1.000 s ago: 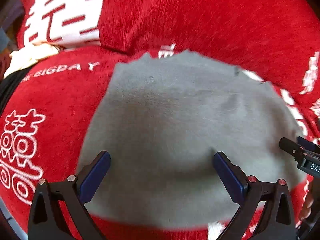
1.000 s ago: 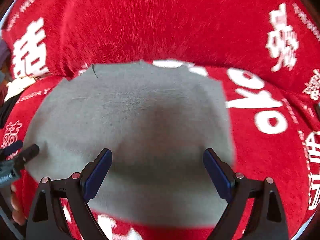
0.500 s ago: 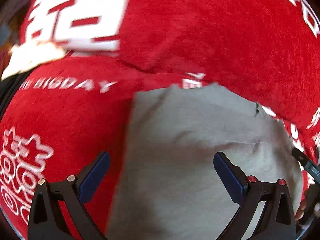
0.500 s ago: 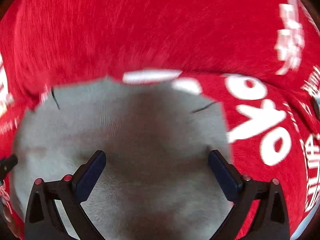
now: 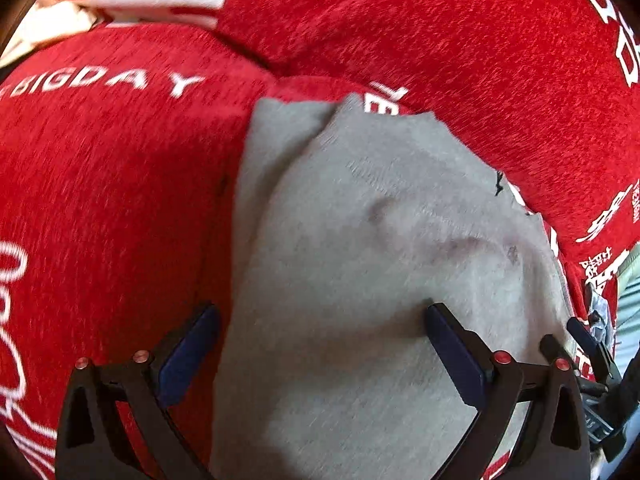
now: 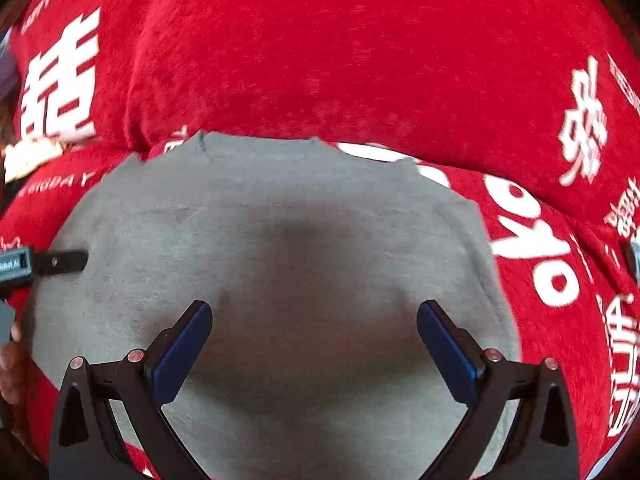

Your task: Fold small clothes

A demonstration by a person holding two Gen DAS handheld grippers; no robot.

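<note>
A grey cloth [image 5: 360, 264] lies spread on a red cover [image 5: 112, 208] printed with white lettering, just below the fold where a red cushion [image 6: 340, 52] rises behind it. In the left wrist view the cloth's near-left edge is doubled over, a second layer showing along its left side, and faint creases cross its middle. The left claw [image 5: 322, 344] hangs above the cloth with its jaws wide but closing; its left finger sits over the red cover, its right finger over the grey fabric, and neither pad presses on anything. In the right wrist view the right claw [image 6: 314, 340] hovers over the cloth's near half, jaws spread wide with nothing pinched, a dark shadow on the fabric ahead of them. The left claw's tip [image 6: 60, 262] pokes in from that view's left edge over the cloth's border. The right claw's black fingers [image 5: 588, 344] show at the left view's right edge. A pale item [image 5: 52, 24] lies at the far left
</note>
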